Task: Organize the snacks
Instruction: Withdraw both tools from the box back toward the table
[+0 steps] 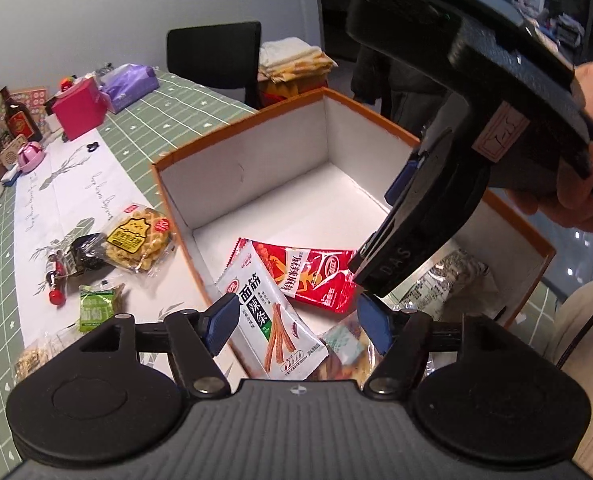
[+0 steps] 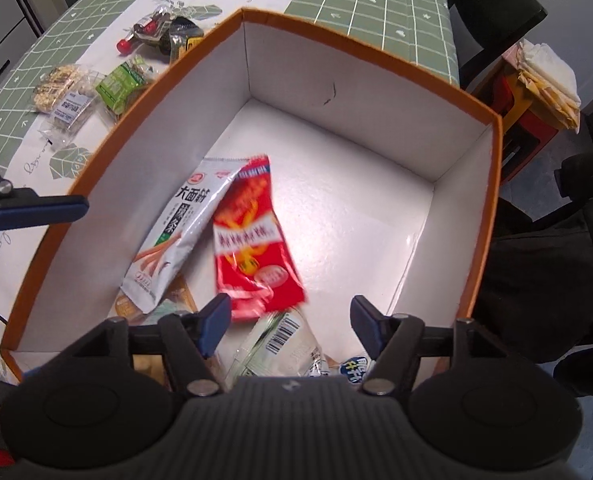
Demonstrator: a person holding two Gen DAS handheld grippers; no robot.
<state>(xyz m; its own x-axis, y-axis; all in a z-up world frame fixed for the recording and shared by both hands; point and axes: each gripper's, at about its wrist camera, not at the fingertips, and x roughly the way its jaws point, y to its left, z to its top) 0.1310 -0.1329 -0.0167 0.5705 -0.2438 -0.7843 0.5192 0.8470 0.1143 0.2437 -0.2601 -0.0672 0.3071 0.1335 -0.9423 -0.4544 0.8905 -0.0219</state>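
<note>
An orange-rimmed box (image 1: 256, 152) with white walls (image 2: 296, 80) stands on the table. Inside lie a silver spicy-strip packet (image 1: 268, 312) (image 2: 176, 240) and, partly over it, a red packet (image 1: 316, 276), which looks blurred (image 2: 256, 248) in the right wrist view. A clear wrapper with a barcode (image 2: 284, 344) lies below them. My left gripper (image 1: 296, 322) hangs open over the box's near-left corner, its pads touching nothing. My right gripper (image 2: 292, 316) (image 1: 376, 236) points steeply down into the box, open, with the red packet loose beneath it.
Loose snacks lie on the white runner left of the box: a waffle pack (image 1: 140, 240), a green packet (image 1: 96, 306) (image 2: 122, 84), a nut bar (image 2: 62, 100), a dark packet (image 1: 84, 256). A pink box (image 1: 78, 110), a brown bottle (image 1: 18, 118) and a black chair (image 1: 216, 56) stand farther back.
</note>
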